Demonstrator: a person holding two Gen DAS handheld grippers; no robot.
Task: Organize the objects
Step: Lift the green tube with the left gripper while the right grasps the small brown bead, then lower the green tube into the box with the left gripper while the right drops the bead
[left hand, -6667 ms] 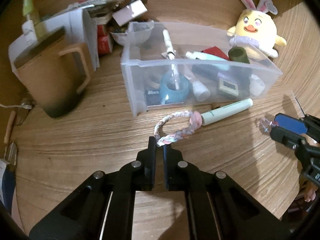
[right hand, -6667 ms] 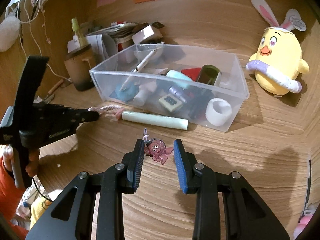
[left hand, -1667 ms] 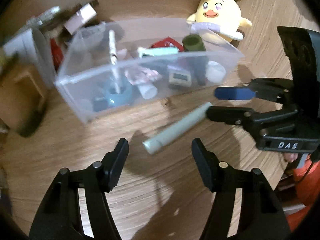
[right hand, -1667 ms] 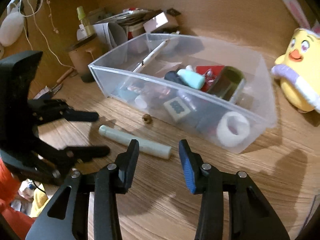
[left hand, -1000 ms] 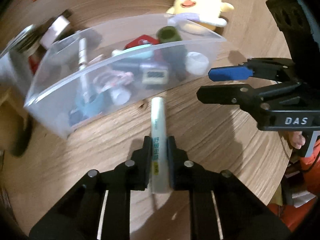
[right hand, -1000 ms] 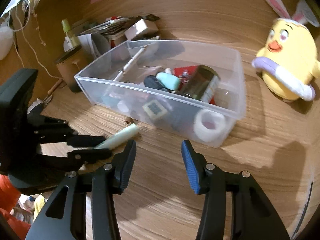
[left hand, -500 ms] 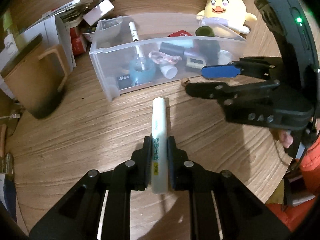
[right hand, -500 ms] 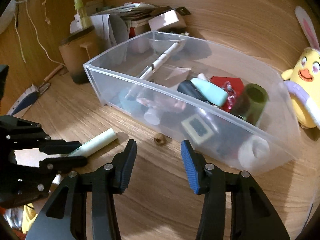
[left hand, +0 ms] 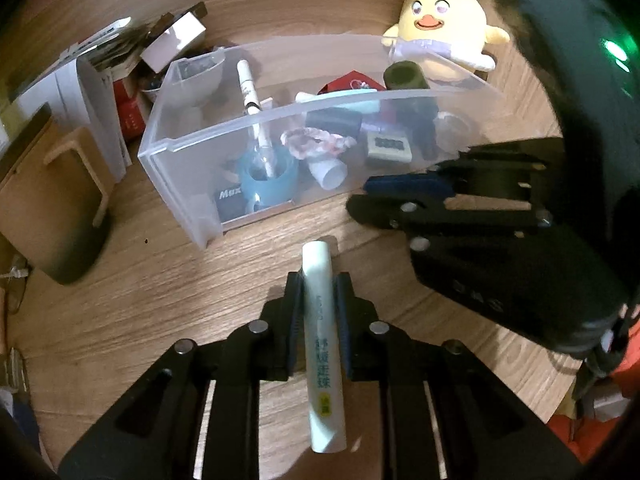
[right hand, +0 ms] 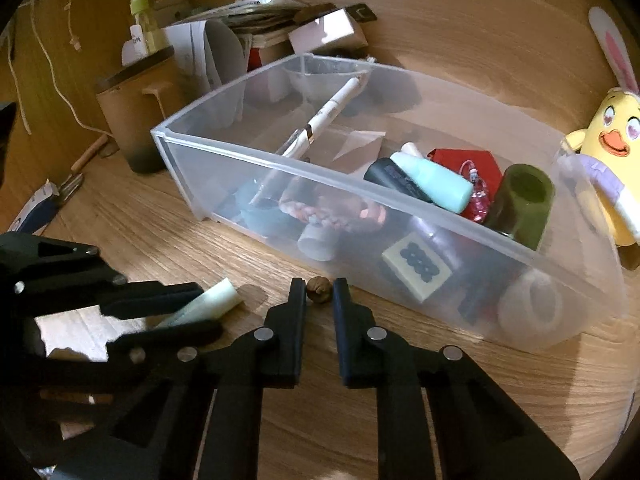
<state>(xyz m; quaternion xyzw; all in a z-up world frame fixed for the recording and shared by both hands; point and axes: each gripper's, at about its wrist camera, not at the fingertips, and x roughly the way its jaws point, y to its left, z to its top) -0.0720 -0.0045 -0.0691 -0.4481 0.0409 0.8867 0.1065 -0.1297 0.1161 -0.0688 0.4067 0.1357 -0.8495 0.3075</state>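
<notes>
Two grippers work over the wooden surface (left hand: 132, 300) in front of one clear plastic storage bin (right hand: 400, 196). The left gripper (left hand: 317, 292) has its fingers pinching one pale green cylindrical tube (left hand: 322, 344), which lies lengthwise between them and sticks out past their tips toward the bin. The right gripper (right hand: 319, 289) has just been closing its fingers, and they now pinch one small brown nut-like bead (right hand: 319, 289) just beside the bin's near wall. Inside the bin lie one white pen (right hand: 320, 124), one mint bottle (right hand: 434, 182), one dark green cylindrical cup (right hand: 520, 206) and other small items. One yellow plush chick with rabbit ears (left hand: 440, 36) sits behind the bin, and one tan mug (left hand: 60, 200) stands to its left.
</notes>
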